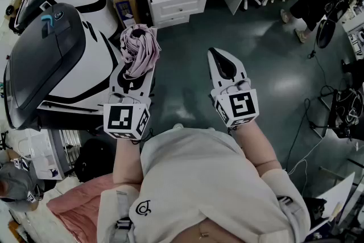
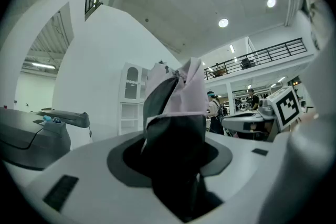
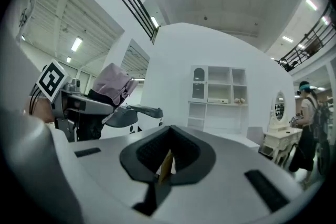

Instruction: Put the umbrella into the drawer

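The folded pink fabric umbrella (image 1: 139,47) is clamped in the left gripper (image 1: 134,75), well short of the open white desk drawer (image 1: 173,0); the right gripper (image 1: 223,63) is pressed closed, empty. Loose folds sticking out could be caught on the drawer front and the umbrella pulled free.

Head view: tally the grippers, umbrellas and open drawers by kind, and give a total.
Handheld white two-jaw grippers: 2 (left gripper, right gripper)
Folded pink fabric umbrella: 1
Pulled-open white desk drawer: 1
Total: 4
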Demonstrator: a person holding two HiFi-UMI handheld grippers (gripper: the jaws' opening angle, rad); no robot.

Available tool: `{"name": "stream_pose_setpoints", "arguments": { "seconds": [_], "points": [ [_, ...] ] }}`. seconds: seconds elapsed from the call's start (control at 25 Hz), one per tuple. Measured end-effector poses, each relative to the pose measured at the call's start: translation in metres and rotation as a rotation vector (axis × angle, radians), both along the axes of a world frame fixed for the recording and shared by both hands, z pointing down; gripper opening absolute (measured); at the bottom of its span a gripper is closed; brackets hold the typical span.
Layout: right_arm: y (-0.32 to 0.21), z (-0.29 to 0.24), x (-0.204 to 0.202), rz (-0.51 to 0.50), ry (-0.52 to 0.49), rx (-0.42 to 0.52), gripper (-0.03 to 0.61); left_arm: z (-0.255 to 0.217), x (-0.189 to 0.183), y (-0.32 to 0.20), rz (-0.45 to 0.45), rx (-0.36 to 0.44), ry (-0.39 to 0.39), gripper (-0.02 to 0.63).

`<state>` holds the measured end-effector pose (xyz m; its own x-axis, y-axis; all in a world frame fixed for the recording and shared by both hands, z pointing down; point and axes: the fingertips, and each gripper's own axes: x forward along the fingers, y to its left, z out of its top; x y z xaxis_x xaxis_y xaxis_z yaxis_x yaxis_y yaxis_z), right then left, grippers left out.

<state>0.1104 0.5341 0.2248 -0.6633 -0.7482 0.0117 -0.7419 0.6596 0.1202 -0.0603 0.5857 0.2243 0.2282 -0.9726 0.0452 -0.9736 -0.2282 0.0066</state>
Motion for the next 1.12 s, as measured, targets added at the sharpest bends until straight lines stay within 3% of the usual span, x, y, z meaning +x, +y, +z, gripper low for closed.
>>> {"name": "stream_pose_setpoints", "arguments": {
  "seconds": [0.76,1.12],
  "points": [
    [-0.011,0.022,-0.021,0.018,-0.047,-0.055,0.006,0.019,-0.027,0.004,0.0,-0.02,0.011,0.207],
    [-0.091,0.035,-0.032,-0.059,-0.034,-0.056,0.006,0.036,-0.027,-0.058,-0.056,-0.048,0.007,0.207]
  ]
}}
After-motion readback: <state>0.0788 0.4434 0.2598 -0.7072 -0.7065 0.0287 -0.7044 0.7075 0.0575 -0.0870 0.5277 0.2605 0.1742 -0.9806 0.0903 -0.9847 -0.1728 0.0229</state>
